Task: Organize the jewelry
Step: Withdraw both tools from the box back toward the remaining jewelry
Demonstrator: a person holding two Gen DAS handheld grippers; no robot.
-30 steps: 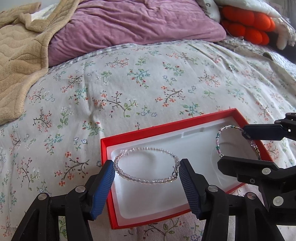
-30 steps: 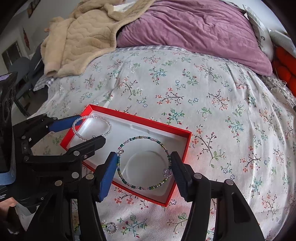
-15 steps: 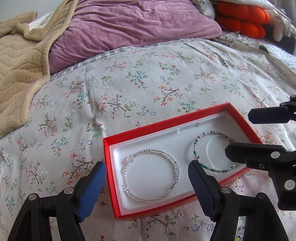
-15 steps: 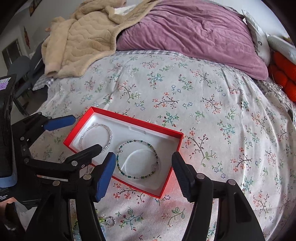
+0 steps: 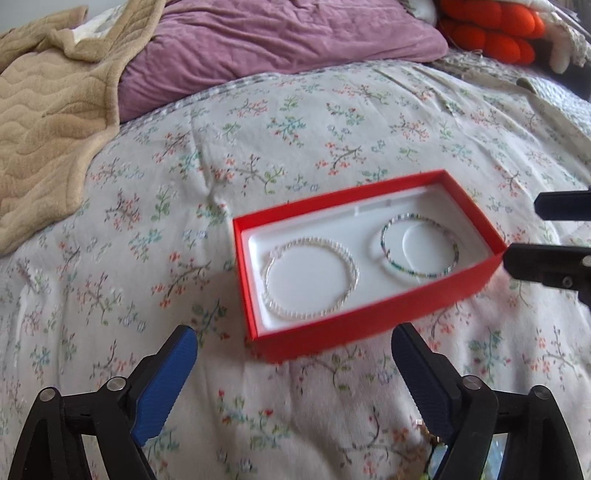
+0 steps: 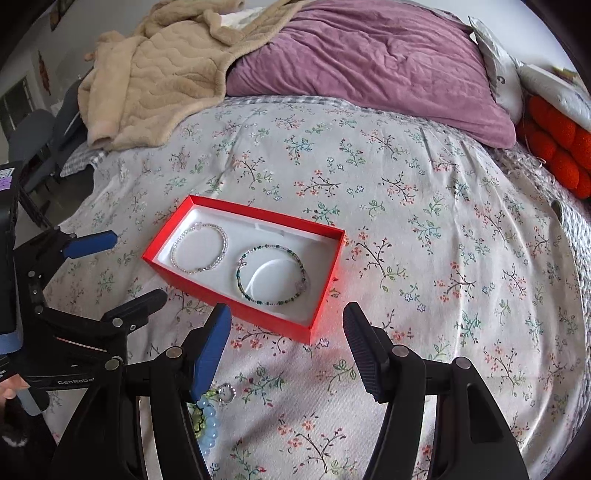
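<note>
A red box (image 5: 332, 199) (image 6: 258, 212) with a white insert lies on the floral bedspread. A clear bead bracelet (image 5: 314, 240) (image 6: 225, 245) lies in its left half, a green bead bracelet (image 5: 384, 243) (image 6: 239, 280) in its right half. My left gripper (image 5: 293, 332) (image 6: 129, 267) hovers short of the box's near left corner; its jaws are opening with nothing between them. My right gripper (image 6: 286, 308) (image 5: 543, 232) hangs open and empty just short of the box's right end.
Light blue and green beads (image 6: 208, 417) and a small metal ring (image 6: 227, 391) lie on the bedspread under my right gripper. A purple pillow (image 5: 277, 40), a beige blanket (image 5: 48, 110) and an orange plush (image 5: 491, 26) fill the far side.
Both grippers have drawn back and up from the box. The left jaws spread away from the clear bracelet, which now rests in the box. The green bracelet lies free beside it.
</note>
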